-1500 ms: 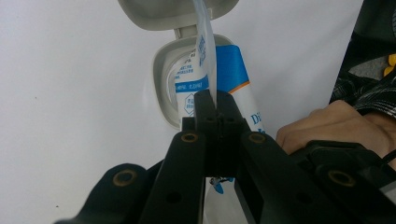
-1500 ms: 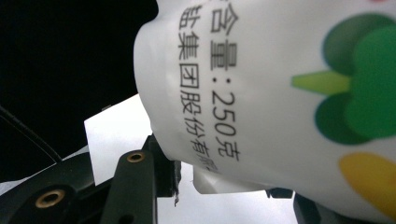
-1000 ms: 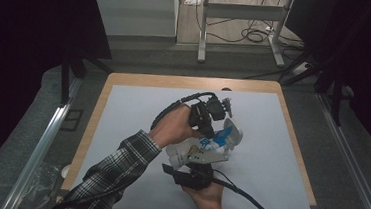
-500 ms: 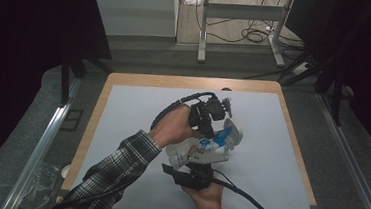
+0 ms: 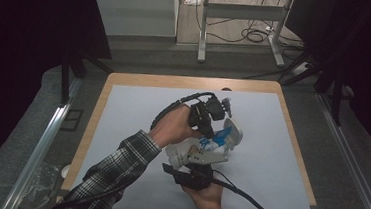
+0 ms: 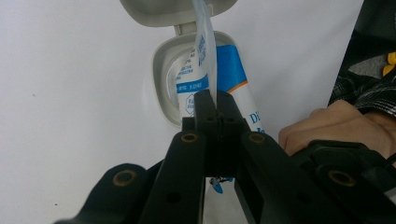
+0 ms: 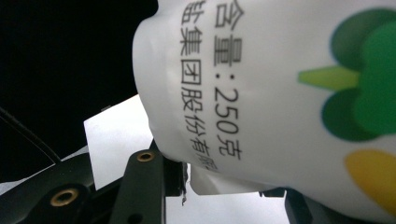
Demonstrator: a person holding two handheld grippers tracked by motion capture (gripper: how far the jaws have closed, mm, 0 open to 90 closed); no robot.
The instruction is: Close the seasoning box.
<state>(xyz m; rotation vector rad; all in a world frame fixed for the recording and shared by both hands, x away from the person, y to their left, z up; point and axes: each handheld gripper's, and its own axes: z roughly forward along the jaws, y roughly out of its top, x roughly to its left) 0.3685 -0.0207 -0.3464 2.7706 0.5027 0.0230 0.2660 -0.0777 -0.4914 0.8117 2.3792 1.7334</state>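
Observation:
A white container (image 5: 180, 155) lies tilted over the mat, its flip lid (image 5: 233, 130) open. My right gripper (image 5: 190, 161) grips its lower end from the near side. Its jaws have just been closing with the container between them. In the right gripper view, the container (image 7: 280, 93) with black characters and a green and yellow mark sits between the jaws of my right gripper (image 7: 224, 184). A blue and white pouch (image 6: 229, 65) sticks out of the container's mouth (image 6: 161, 79) below the lid (image 6: 177, 9). My left gripper (image 6: 216, 100) is shut on the pouch's thin edge, as also seen from above (image 5: 217, 136).
A white mat (image 5: 131, 125) covers the wooden table (image 5: 185, 82). A cable (image 5: 251, 202) trails from the right gripper toward the near edge. A metal rail (image 5: 45, 138) runs along the left, and a desk frame (image 5: 240, 18) stands beyond the table.

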